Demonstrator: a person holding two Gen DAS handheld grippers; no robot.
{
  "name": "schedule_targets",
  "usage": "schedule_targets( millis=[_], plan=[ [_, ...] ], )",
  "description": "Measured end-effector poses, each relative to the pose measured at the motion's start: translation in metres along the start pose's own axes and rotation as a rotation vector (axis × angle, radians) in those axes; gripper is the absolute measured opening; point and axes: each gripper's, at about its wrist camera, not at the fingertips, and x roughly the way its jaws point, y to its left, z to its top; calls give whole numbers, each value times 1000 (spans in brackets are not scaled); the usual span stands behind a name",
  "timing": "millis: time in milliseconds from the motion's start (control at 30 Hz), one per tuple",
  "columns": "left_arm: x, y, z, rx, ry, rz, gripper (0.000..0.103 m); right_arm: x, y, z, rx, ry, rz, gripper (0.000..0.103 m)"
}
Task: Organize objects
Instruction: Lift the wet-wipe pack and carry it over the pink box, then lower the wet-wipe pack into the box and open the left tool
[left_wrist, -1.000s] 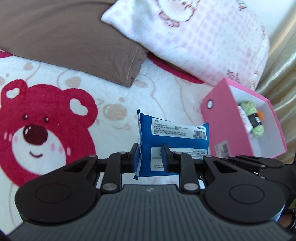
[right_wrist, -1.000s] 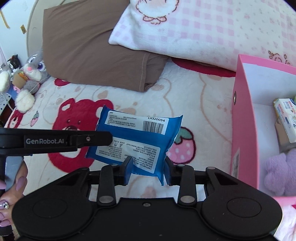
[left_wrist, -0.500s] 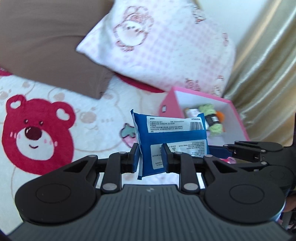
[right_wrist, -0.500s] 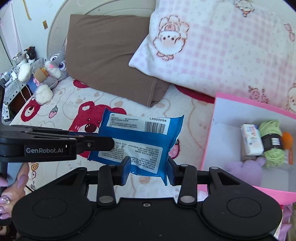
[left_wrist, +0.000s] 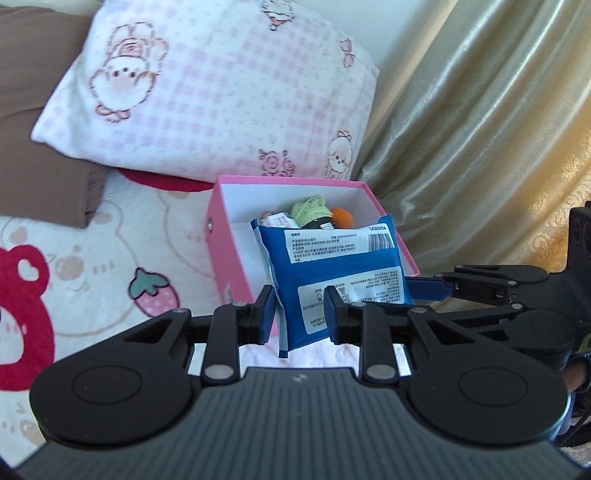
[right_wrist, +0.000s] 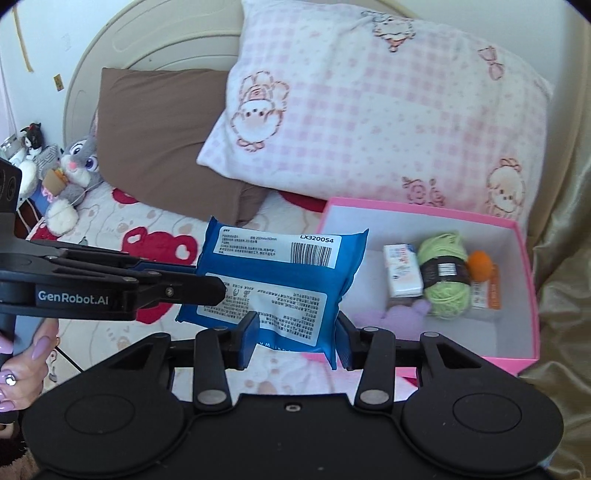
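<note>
I had lifted the blue packet (right_wrist: 273, 280) from the bed toward the pink box (right_wrist: 517, 354) (already part-filled); both grippers' fingers (left_wrist: 264, 314) clamped it, the right gripper (right_wrist: 293, 345) loosening, release left.

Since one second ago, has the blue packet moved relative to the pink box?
Yes. The blue packet, held by both grippers, has risen off the bedspread and moved toward the pink box, whose open inside now shows beside it.

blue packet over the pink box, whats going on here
A person is tidying things on a bed with handheld tongs in each hand. Both the left tongs and the right tongs hold one flat blue plastic packet with white labels, carried in the air beside the open pink cardboard box. The right tongs' jaws have just been opening, the packet still between them. Green yarn and a small white carton already lie inside.
</note>
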Motion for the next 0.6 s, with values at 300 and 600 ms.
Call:
schedule_targets(
  millis=[300, 600],
  plan=[
    [51, -26, 17, 27, 36, -22, 26, 5, -51, 3, 69, -16, -27, 52],
    [137, -21, 28, -69, 115, -13, 26, 56, -113, -1, 150, 41, -47, 53]
  ],
)
